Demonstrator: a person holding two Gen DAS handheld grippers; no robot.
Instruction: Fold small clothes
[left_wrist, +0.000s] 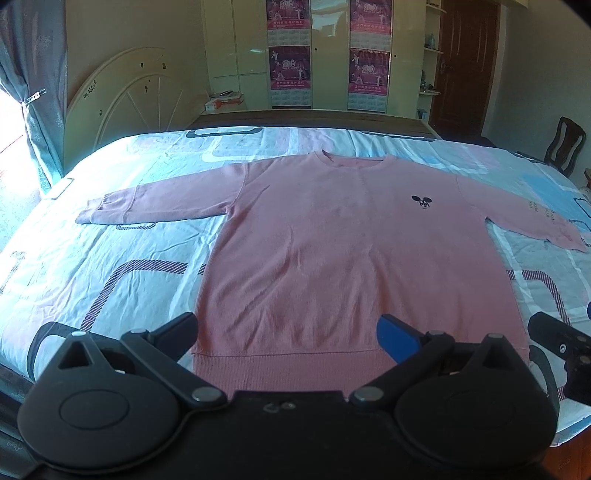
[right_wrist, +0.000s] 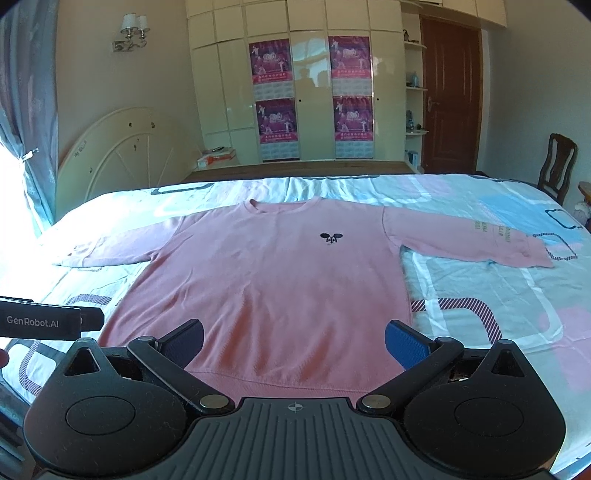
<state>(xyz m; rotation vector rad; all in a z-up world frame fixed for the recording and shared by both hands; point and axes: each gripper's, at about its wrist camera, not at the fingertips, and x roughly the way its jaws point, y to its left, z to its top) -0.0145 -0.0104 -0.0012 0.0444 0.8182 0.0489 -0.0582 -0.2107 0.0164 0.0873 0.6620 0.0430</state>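
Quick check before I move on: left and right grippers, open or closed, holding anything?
Left gripper: open, holding nothing, fingers spread above the pink sweatshirt hem.
Right gripper: open, holding nothing, also above the hem.

A bed (right_wrist: 480, 302) covered by a patterned blue, pink and white sheet is seen in a bedroom. Cream wardrobe doors (right_wrist: 314, 92) hung with four magenta posters (right_wrist: 269, 61) are set against the far wall, beside a dark wooden door (right_wrist: 448, 96). A curtain (left_wrist: 33, 92) is lit by bright window light. A wooden chair (right_wrist: 556, 166) is placed at the right.
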